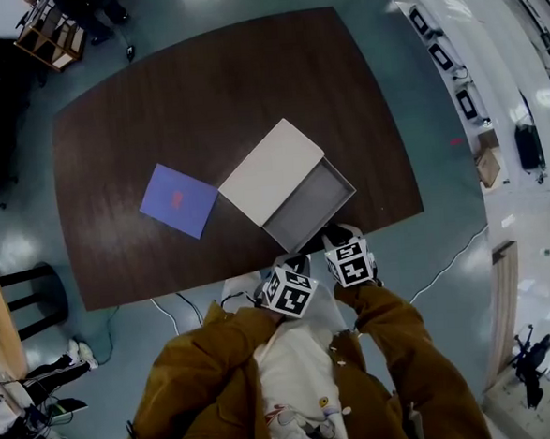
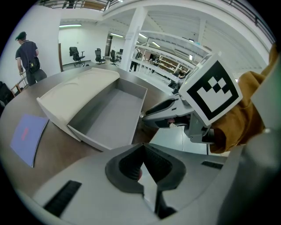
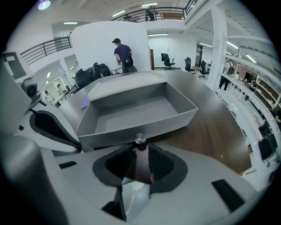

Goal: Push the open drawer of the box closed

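A box with a white top (image 1: 271, 167) lies on the dark wooden table (image 1: 154, 100). Its grey drawer (image 1: 309, 205) is pulled out toward me and holds nothing. In the right gripper view the drawer front (image 3: 131, 134) fills the middle, with a small metal knob (image 3: 140, 139) right at my jaw tips. My right gripper (image 3: 140, 154) is open by a narrow gap, through which the table shows. My left gripper (image 2: 142, 151) is shut on nothing and hovers at the table's near edge, left of the drawer (image 2: 109, 116). Both grippers sit side by side in the head view, left (image 1: 292, 261) and right (image 1: 340, 230).
A blue sheet (image 1: 178, 200) lies on the table left of the box. The table's near edge runs just under both grippers. A person (image 3: 124, 55) stands beyond the far side. A black stool (image 1: 31, 296) and chairs stand on the floor to the left.
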